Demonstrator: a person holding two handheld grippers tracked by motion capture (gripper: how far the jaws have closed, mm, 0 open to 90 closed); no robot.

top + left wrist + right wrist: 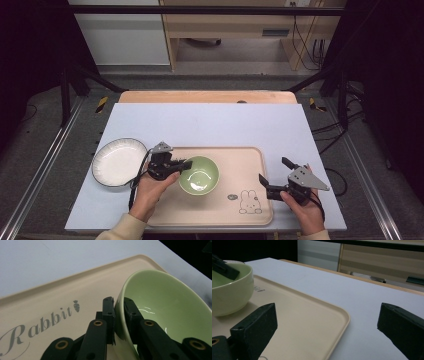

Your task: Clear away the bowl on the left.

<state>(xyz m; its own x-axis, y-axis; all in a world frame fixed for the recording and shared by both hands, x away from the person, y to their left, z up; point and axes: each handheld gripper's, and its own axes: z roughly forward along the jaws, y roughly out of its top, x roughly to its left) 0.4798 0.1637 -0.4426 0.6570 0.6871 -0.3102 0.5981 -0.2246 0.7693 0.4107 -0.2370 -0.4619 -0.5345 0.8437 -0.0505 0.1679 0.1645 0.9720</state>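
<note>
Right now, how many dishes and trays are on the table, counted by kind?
Bowls: 1, the green bowl, its rim pinched by the left gripper
Plates: 1, the white plate
Trays: 1, the beige tray
Total: 3

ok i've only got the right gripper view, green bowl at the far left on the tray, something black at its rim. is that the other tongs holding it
Observer: Yes. In the left gripper view the left tongs are shut on the green bowl, one jaw outside the rim, one inside.
Operator: is the bowl sitting flat or lifted
Observer: Cannot tell for sure. From the high view it sits over the left half of the beige tray.
Operator: anything else on the table
Observer: A white plate with a dark rim lies left of the tray, on the table sheet.
Operator: and my tongs
Observer: The right tongs are open and hold nothing, at the tray's right edge.
</note>
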